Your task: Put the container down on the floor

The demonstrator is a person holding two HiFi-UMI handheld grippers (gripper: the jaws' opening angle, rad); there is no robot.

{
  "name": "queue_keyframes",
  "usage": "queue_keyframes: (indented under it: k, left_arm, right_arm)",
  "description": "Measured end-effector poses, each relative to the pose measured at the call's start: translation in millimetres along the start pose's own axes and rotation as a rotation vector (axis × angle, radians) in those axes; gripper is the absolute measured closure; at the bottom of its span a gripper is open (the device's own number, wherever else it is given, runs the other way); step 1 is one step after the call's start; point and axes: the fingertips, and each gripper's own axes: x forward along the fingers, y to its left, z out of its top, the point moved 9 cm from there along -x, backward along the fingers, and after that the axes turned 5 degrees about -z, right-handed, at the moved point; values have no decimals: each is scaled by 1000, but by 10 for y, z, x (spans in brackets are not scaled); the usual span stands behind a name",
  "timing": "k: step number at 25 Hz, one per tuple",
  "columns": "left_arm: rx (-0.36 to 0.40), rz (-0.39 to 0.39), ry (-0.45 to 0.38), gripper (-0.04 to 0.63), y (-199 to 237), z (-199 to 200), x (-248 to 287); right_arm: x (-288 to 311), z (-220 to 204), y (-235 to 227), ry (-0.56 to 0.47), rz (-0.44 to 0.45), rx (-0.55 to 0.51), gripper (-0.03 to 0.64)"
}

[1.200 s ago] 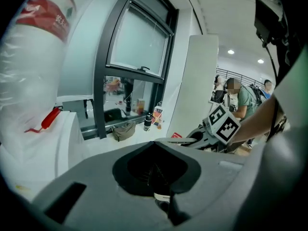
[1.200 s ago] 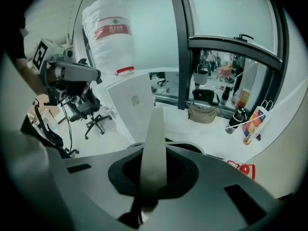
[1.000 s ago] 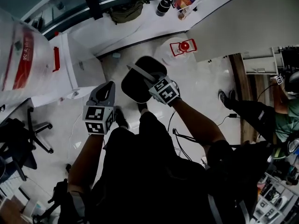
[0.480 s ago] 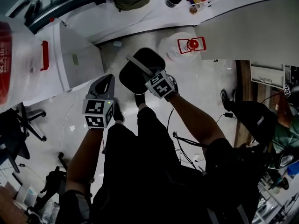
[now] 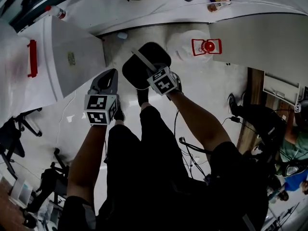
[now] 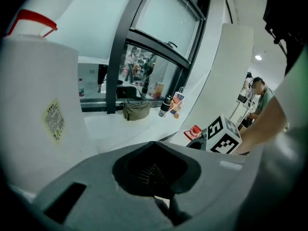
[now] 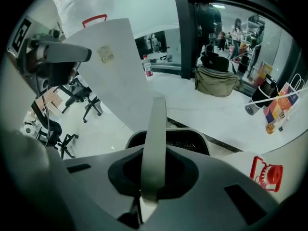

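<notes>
Head view: I'm holding the container [image 5: 137, 76] up above the floor [image 5: 202, 95], with the right gripper [image 5: 153, 71] pinching its handle [image 5: 142, 60].

Left gripper view: the left gripper [image 6: 161, 201] is riding alongside, pressed together and empty.

Right gripper view: the handle is running between the jaws. I'm judging this as the carrying stage; lowering gently comes next.

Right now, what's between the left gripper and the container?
Only bare floor separates the left gripper from the container, seen in head view.

The black round container [image 5: 142, 72] hung from the right gripper [image 5: 156, 73], right of the left gripper [image 5: 109, 77], with a red-capped white plastic bottle [image 5: 204, 46] on the pale tiled floor [image 5: 211, 97] beyond.
</notes>
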Motion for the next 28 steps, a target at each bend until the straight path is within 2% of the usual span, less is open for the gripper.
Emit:
queue_keyframes:
  k: [6,17,28]
  left_arm:
    - [-59,37,-2,586,195,-288,347]
    - [-170,142,54,586,431,-956,755]
    - [-204,148,75,586,620,-1276,1124]
  right_arm:
    - [320,-77,-64,19,-5,24,597]
    - [1096,-269,-165,57,8,29,597]
    - [1821,-350,-228,106,38,40,597]
